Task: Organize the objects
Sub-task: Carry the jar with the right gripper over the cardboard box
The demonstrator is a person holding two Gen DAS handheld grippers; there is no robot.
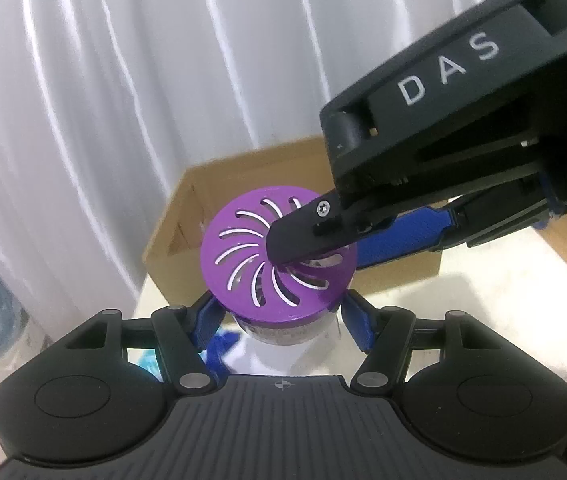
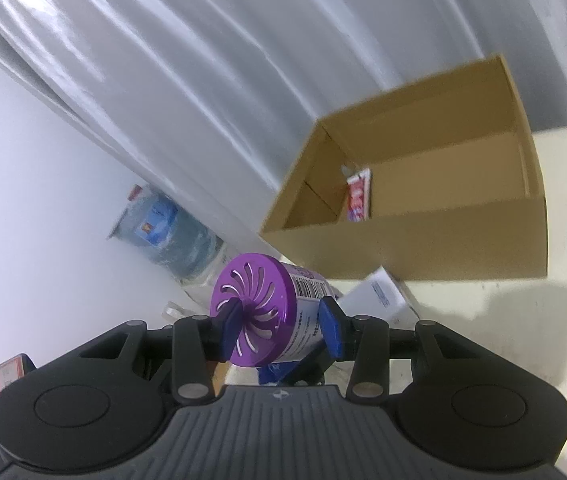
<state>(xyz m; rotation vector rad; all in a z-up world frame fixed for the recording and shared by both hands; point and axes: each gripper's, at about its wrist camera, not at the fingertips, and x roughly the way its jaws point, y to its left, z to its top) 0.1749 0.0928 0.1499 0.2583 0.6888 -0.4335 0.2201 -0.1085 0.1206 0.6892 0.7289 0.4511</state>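
Observation:
A clear jar with a purple slotted lid (image 1: 271, 256) is held above the table. My left gripper (image 1: 279, 320) is shut on the jar's body just below the lid. My right gripper (image 2: 279, 324) also closes on it: one finger lies over the lid top (image 1: 303, 236), the other against the labelled side (image 2: 331, 328). The jar's lid also shows in the right wrist view (image 2: 253, 312). An open cardboard box (image 2: 423, 240) stands behind on the table, with a small red and white packet (image 2: 357, 196) inside.
White curtains hang behind the box. A large blue water bottle (image 2: 171, 236) stands on the floor at the left. A white carton (image 2: 383, 296) lies on the table in front of the box. The pale table surface (image 2: 523, 340) extends to the right.

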